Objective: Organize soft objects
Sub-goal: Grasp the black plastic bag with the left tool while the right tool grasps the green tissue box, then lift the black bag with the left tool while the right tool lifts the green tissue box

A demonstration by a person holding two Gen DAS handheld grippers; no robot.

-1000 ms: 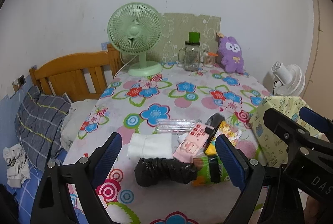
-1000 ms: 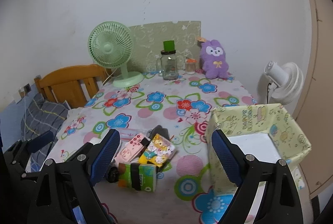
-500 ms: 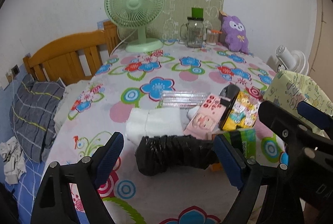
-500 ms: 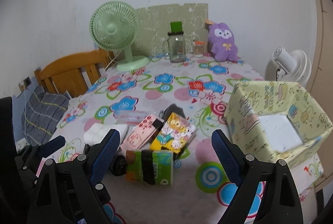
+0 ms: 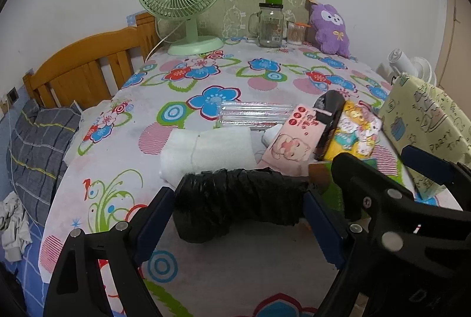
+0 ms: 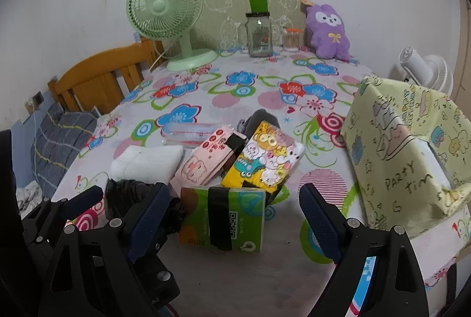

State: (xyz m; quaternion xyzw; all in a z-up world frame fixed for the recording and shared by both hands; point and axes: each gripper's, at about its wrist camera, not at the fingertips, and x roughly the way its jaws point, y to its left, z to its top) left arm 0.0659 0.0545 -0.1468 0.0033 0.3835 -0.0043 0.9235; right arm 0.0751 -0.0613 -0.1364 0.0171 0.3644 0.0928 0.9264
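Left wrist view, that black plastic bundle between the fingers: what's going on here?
A person holds a gripper in each hand over a flower-print table strewn with soft packs. The left gripper is open, its fingers flanking the crinkled black plastic bundle without visibly squeezing it. The right gripper is open above the green tissue pack. The yellow-green paper-covered box waits at the right.

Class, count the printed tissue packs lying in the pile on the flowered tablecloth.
3: the green pack nearest the grippers, the yellow cartoon pack behind it, and the pink pack to that one's left. Others may lie hidden beneath the pile.
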